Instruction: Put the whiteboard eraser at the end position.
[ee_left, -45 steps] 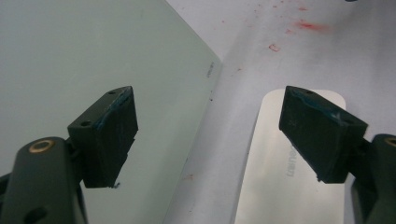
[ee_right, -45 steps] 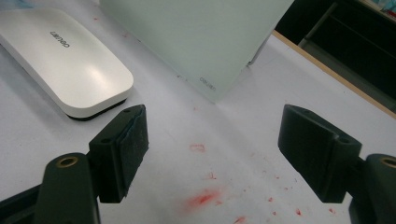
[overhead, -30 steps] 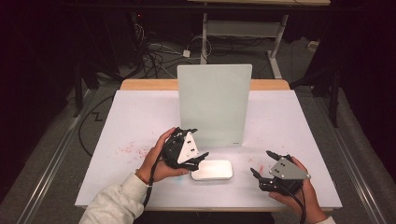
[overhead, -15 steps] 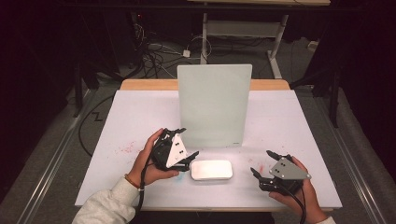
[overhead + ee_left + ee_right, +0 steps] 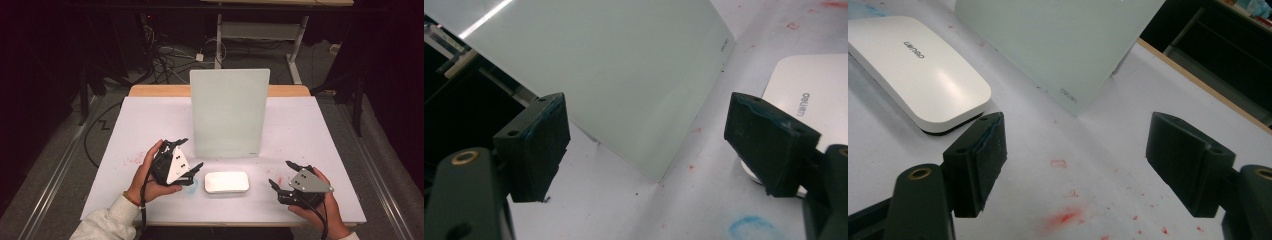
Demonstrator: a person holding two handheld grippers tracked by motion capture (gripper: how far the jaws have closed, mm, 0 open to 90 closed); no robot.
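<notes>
The left gripper (image 5: 186, 165) has drawn back toward the lower left of the high view, jaws just opening and empty, leaving the white eraser (image 5: 226, 182) lying bottom-center below the upright whiteboard (image 5: 229, 112). Likely a release. The right gripper (image 5: 286, 175) rests released, lower right.

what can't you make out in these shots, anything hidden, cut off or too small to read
- How the pale green upright glass board is propped: high view, its own face hides the support.
- Flat white rounded eraser: left gripper view, cut by the right edge and partly behind a black jaw.
- Small grey logo on the board's lower corner: right gripper view, too small to read.
</notes>
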